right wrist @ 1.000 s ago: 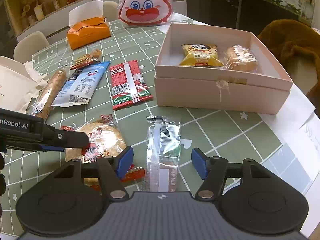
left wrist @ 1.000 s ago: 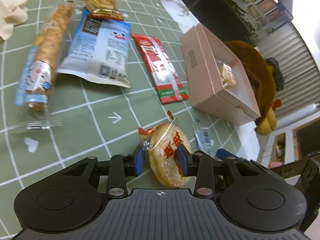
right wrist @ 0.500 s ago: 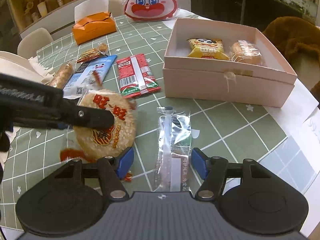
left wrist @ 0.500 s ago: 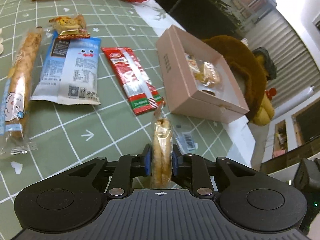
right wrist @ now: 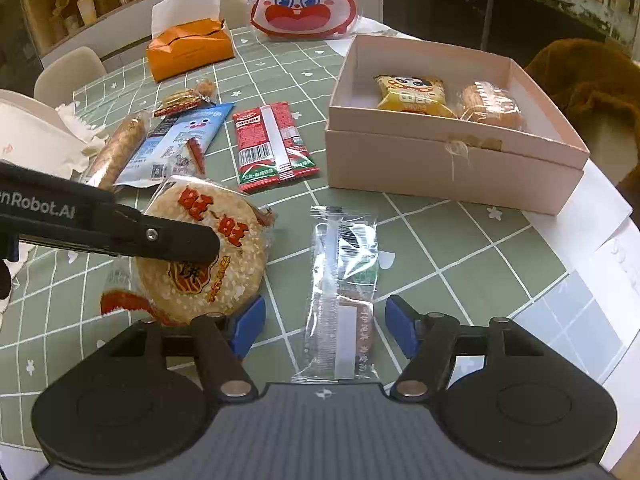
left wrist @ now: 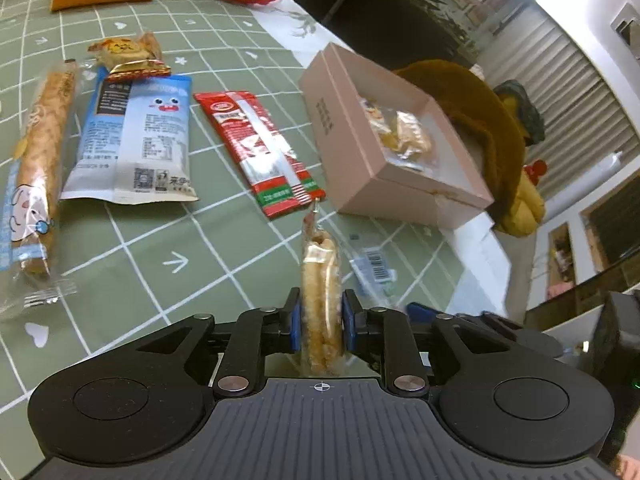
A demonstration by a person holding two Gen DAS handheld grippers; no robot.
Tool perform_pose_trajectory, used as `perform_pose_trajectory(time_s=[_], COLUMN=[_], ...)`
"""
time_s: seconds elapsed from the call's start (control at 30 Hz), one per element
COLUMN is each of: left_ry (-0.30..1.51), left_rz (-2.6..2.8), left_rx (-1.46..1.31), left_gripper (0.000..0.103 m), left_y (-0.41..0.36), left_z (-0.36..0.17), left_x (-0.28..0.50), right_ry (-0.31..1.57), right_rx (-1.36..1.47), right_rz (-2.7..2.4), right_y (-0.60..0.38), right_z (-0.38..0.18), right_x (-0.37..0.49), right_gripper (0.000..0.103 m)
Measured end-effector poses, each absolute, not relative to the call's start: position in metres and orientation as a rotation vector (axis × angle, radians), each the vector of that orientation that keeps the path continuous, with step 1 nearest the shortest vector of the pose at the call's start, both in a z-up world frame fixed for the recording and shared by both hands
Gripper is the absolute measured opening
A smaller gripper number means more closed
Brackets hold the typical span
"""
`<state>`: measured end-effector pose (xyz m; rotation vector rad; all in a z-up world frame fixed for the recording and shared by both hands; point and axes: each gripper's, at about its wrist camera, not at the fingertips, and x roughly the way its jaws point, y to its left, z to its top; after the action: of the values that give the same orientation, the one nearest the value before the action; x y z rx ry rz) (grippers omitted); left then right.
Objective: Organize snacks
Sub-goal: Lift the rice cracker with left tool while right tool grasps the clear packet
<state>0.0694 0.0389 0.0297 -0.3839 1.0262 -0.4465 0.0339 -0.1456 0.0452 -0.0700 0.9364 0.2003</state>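
My left gripper (left wrist: 320, 322) is shut on a round rice cracker pack (left wrist: 320, 292), held edge-on above the table; in the right wrist view the cracker (right wrist: 204, 248) hangs from the left gripper's finger (right wrist: 160, 236). The open pink box (right wrist: 452, 168) holds a yellow snack (right wrist: 410, 94) and a wrapped cake (right wrist: 490, 106); it also shows in the left wrist view (left wrist: 360, 152). My right gripper (right wrist: 324, 320) is open, just above a clear-wrapped bar (right wrist: 344, 280) lying between its fingers.
On the green checked tablecloth lie a red packet (right wrist: 270, 146), a blue packet (right wrist: 176, 140), a long biscuit stick (right wrist: 118, 150) and a small orange snack (right wrist: 184, 98). An orange tissue box (right wrist: 190, 48) and a rabbit bag (right wrist: 304, 0) stand at the back. A brown plush (right wrist: 592, 76) sits right.
My left gripper has lifted the rice cracker off the table, turned it edge-on and carried it toward the box. The right gripper stayed open over the clear bar.
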Motion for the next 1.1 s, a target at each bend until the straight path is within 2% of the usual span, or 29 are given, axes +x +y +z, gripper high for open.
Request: perform_pose_trajectory(time_s=[0.13,0.73,0.8,0.87,0.9,1.1], left_ry=[1.045,1.041,1.040,1.036,1.036,1.053], left_rz=[-0.441,-0.403,-0.403,-0.412,-0.412,-0.409], left_rx=[-0.370,-0.397,-0.393,-0.384,-0.379,-0.382], left_gripper=[0.030,0.027,0.025,0.023,0.023,0.022], left_y=[0.036,0.042,0.042,0.042,0.044,0.053], left_z=[0.025,0.027,0.029,0.031,0.032,0.035], left_x=[0.070,0.060,0.058,0.054,0.053,0.050], right_ry=[0.922,0.924,0.932,0.938,0.947,1.043], right_rx=[-0.083,-0.039,-0.013,-0.020,-0.031,-0.005], right_rz=[0.203,0.193,0.168,0.149,0.134,0.081], right_y=[-0.144,-0.150,-0.152,-0.151,-0.150,-0.140], right_z=[0.044,0.044,0.046,0.048,0.049,0.055], right_x=[0.029,0.029,0.032,0.034,0.036,0.039], right_gripper=[0.068,0.068,0.063,0.040,0.037,0.036])
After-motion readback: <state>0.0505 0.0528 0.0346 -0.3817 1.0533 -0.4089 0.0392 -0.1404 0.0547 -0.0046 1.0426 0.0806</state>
